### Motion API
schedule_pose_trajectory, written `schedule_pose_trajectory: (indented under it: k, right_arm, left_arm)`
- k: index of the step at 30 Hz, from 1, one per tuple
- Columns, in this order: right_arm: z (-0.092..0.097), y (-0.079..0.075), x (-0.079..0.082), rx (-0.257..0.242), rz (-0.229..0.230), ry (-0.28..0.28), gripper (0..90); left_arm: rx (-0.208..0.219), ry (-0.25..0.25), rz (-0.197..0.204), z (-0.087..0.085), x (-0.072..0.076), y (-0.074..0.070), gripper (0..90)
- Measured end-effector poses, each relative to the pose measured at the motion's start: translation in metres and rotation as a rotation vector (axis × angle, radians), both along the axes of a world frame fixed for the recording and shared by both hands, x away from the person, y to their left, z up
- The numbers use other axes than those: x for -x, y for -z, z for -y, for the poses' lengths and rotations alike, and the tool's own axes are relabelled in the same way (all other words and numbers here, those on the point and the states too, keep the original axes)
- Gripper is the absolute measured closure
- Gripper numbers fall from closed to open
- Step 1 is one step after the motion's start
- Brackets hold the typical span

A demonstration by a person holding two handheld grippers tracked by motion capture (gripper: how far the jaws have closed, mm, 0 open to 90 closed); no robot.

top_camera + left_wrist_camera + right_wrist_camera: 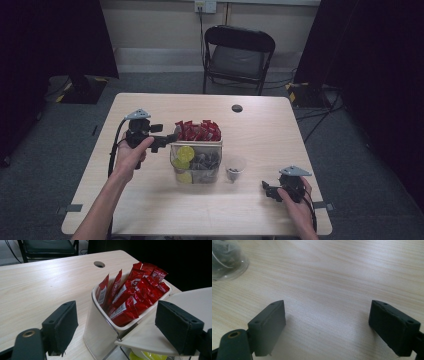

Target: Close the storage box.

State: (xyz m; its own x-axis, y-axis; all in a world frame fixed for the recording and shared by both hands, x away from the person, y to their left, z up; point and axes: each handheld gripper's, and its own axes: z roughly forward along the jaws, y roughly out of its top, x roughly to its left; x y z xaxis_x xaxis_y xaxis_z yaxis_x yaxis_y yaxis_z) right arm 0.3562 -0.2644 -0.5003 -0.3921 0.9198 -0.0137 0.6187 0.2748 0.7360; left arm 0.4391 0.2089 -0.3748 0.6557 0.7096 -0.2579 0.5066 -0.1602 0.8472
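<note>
The left gripper (167, 142) is hovering wide open at the organizer (196, 159), its jaws standing either side of the white back bin and gripping nothing. The red packets (132, 296) are sitting upright in that bin, mid-table. The right gripper (267, 191) is resting low near the table's (150, 210) front right corner, jaws spread and empty, with the clear cup (235, 169) just beside the organizer.

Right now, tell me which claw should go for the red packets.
Left. The left claw is open right at the organizer, with the red packets just ahead between its jaws. The right claw is open over bare table, beyond the small cup.
</note>
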Motion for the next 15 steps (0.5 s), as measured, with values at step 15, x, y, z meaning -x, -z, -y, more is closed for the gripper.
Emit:
schedule_pose_trajectory:
  k: [15]
  right_arm:
    - [0.0000, 0.0000, 0.0000, 0.000, 0.000, 0.000, 13.6]
  left_arm:
    - [-0.002, 0.011, -0.006, 0.0000, 0.0071, -0.0009, 17.0]
